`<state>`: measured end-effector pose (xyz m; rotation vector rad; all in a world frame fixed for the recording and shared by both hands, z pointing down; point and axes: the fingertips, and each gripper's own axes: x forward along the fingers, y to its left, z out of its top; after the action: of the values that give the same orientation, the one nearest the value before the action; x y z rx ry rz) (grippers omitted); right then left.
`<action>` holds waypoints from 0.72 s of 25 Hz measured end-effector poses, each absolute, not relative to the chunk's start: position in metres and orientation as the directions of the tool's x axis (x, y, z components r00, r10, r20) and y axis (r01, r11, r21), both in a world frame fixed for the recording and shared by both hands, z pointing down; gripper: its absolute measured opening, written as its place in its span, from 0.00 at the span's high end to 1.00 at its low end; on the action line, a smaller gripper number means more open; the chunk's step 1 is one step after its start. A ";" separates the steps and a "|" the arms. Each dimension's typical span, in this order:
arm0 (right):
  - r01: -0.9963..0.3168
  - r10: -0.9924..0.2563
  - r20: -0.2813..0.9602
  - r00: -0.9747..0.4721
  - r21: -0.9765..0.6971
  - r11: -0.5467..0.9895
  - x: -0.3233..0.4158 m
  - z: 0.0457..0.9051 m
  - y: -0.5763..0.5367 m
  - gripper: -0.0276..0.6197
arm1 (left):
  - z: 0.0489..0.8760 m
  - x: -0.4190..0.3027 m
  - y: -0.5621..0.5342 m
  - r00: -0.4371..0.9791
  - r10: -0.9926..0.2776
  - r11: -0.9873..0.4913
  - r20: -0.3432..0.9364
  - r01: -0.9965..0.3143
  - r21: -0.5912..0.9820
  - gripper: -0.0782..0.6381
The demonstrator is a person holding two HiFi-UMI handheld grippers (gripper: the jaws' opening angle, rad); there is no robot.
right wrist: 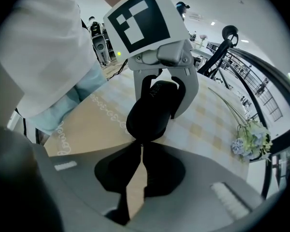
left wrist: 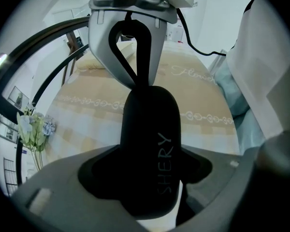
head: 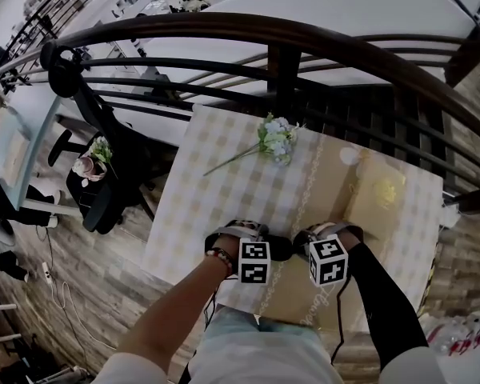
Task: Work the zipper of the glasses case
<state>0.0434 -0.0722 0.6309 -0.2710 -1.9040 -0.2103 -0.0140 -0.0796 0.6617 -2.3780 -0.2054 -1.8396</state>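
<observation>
A black glasses case [head: 281, 248] with pale lettering lies near the table's front edge, between my two grippers. My left gripper [head: 244, 234] is shut on it across its body, and the case [left wrist: 150, 124] fills the gap between the jaws in the left gripper view. My right gripper [head: 308, 237] points steeply down at the case's other end. Its tips [right wrist: 140, 146] are pinched together right at the end of the case [right wrist: 152, 112], where the zipper pull sits. The pull itself is too small to make out.
A checked tablecloth [head: 216, 174] with a beige runner [head: 328, 182] covers the table. A sprig of pale flowers [head: 276, 138] lies at the far middle, with a yellowish item [head: 384, 190] at the right. A dark curved railing [head: 288, 34] runs behind, and a chair [head: 96, 190] stands left.
</observation>
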 end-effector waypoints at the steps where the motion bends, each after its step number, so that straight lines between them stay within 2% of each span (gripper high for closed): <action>1: 0.279 0.079 0.940 -0.331 0.018 0.960 0.043 0.630 -0.072 0.89 | 0.662 -0.014 -0.080 0.248 0.028 -0.984 0.968 0.180 -0.018 0.42; 9: 0.156 -0.034 0.940 -0.338 0.092 0.983 0.042 0.627 -0.071 0.89 | 0.662 -0.015 -0.083 0.244 0.029 -0.992 0.969 0.129 -0.003 0.42; 13: 0.105 0.036 0.917 -0.398 0.007 0.994 0.033 0.630 -0.033 0.91 | 0.663 -0.018 -0.089 0.291 0.066 -0.997 0.954 -0.022 0.075 0.42; 18: -0.210 -0.154 0.848 -0.508 0.051 0.976 0.041 0.623 -0.059 0.91 | 0.661 -0.018 -0.087 0.300 0.061 -0.998 0.952 0.003 0.063 0.42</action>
<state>0.0406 -0.0586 0.6230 0.2552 -2.1127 0.0711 -0.0178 -0.0875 0.6611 -2.5722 -0.0627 -1.8869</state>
